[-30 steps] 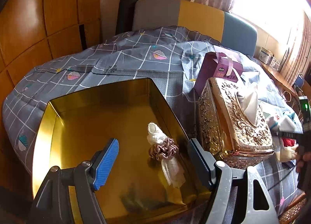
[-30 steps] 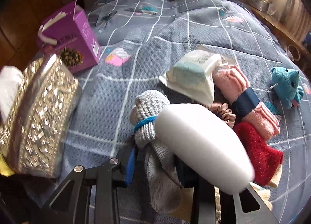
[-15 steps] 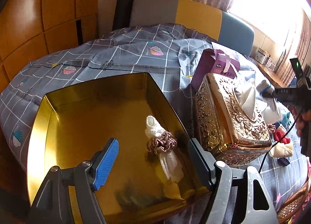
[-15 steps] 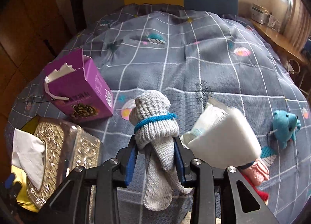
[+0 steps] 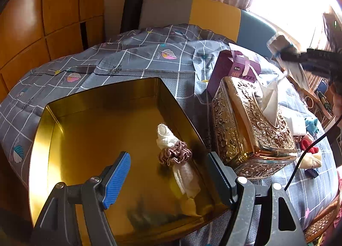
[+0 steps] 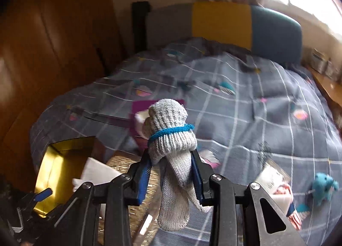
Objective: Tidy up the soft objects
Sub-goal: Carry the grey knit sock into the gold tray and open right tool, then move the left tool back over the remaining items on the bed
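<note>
Socks, rolled and grey, sit squeezed in the right fingers, mid-frame above the bed. One white roll lies in the gold tin. Left fingers gape empty. More soft things wait at lower right.

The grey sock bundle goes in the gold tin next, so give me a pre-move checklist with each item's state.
1. Right gripper shut on the grey sock bundle: ok.
2. Bundle's blue band holding it rolled: ok.
3. Gold tin open, with room: ok.
4. White bundle with scrunchie in the tin leaves space: ok.
5. Left gripper open above the tin, possibly in the way: not ok.
6. Ornate tissue box clear of the path: cannot tell.
</note>
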The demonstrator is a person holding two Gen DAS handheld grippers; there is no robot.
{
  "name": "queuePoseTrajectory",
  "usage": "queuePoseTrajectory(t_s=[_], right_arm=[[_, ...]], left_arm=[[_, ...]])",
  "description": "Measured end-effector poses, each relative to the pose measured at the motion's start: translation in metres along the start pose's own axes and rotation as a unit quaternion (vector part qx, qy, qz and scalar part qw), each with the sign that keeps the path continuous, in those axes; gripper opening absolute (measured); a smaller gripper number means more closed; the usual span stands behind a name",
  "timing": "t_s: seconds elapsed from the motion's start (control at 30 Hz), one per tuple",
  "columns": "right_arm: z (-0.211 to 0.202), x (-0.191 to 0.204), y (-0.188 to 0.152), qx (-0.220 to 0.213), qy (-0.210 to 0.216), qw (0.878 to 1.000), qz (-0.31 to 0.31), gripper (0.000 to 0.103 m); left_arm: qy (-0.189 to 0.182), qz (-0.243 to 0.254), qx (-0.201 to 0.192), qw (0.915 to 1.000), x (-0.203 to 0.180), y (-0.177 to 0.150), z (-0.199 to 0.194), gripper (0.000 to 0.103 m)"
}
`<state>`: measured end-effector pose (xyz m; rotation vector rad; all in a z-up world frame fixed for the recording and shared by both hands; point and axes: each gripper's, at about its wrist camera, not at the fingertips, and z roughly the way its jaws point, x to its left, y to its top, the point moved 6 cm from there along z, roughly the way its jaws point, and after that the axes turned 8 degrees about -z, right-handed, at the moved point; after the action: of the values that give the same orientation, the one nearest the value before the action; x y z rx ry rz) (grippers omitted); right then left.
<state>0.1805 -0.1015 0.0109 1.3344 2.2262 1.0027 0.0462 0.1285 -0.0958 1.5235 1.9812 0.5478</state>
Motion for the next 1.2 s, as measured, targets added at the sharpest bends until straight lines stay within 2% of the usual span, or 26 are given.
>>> queuePoseTrajectory(t_s=[0.27,0.63,0.77,0.9,0.93,1.03,1.2], right_arm=[[0.003,0.084,0.007,-0.007,0.069,0.994,-0.086,0.036],[0.028,0.165,-0.014,0.031,0.151,0.976,-0.154,0.036],[0.048,0.19,-0.015,0.05,0.162,0.973,-0.159,0.037],[0.077,0.208,-0.013,0.064,0.156,0.975,-0.147,0.039],[0.082,0.212,-0.013,0.066,0.155,0.975,-0.144,0.04],[0.094,0.221,-0.01,0.06,0.15,0.978,-0.134,0.068],[0.085,0.218,-0.012,0.045,0.141,0.981,-0.128,0.068]], left_arm=[[0.001,-0.003,-0.004,1.0,0.009,-0.001,-0.004,0.075],[0.007,-0.034,-0.002,0.9994,0.04,-0.004,-0.006,0.074],[0.024,-0.064,0.004,0.9977,0.062,-0.008,-0.003,0.074],[0.034,-0.087,0.002,0.9956,0.08,-0.007,-0.004,0.071],[0.036,-0.088,0.0,0.9955,0.083,-0.008,-0.005,0.071],[0.035,-0.091,-0.002,0.9952,0.087,-0.008,-0.007,0.071],[0.034,-0.091,-0.002,0.9952,0.087,-0.008,-0.006,0.07]])
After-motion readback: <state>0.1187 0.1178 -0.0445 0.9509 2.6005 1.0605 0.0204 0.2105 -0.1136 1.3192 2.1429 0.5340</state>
